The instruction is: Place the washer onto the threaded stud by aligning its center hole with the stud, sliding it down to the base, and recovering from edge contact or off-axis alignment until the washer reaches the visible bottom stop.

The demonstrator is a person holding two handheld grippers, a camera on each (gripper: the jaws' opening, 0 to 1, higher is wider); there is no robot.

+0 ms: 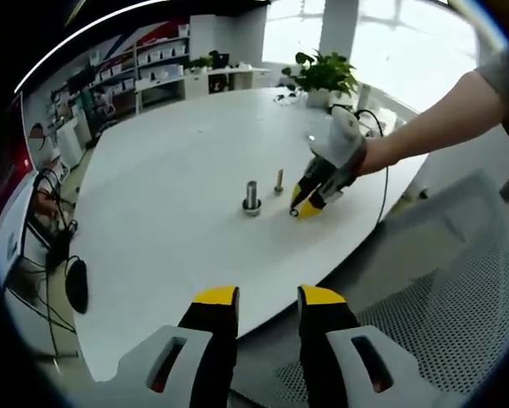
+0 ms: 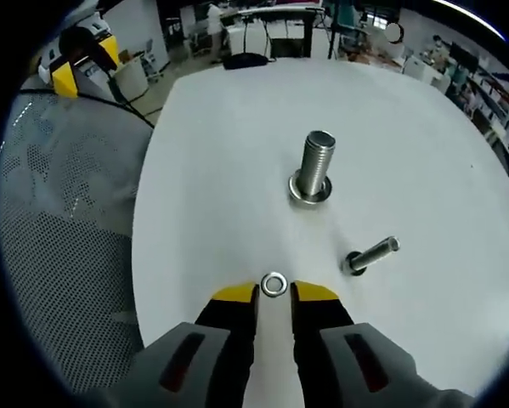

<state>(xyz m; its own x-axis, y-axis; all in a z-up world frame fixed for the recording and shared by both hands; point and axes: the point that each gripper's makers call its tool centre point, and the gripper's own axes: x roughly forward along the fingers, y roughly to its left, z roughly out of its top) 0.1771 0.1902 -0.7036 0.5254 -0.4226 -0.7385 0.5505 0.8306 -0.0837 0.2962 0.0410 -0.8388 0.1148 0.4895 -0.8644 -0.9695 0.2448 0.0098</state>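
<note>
Washer (image 2: 274, 284) lies flat on white desk (image 2: 203, 170), right at tips of right claw (image 2: 274, 293), jaws spread w/ narrow gap either side, not pinching yet. Step looks like the pick-up: next move needs jaws closing on washer rim, lift, then centre hole over upright threaded stud (image 2: 315, 167), which stands well apart. Left claw (image 1: 268, 299) spread, empty, hanging off desk edge. Count: 1 washer, 1 upright stud, 1 smaller bolt (image 2: 373, 253) lying nearby, 2 claws.

Washer (image 2: 274, 284) and threaded stud (image 2: 314, 167)
Small silver ring, flat on white table (hole up); steel stud upright on its base, well apart.
</note>
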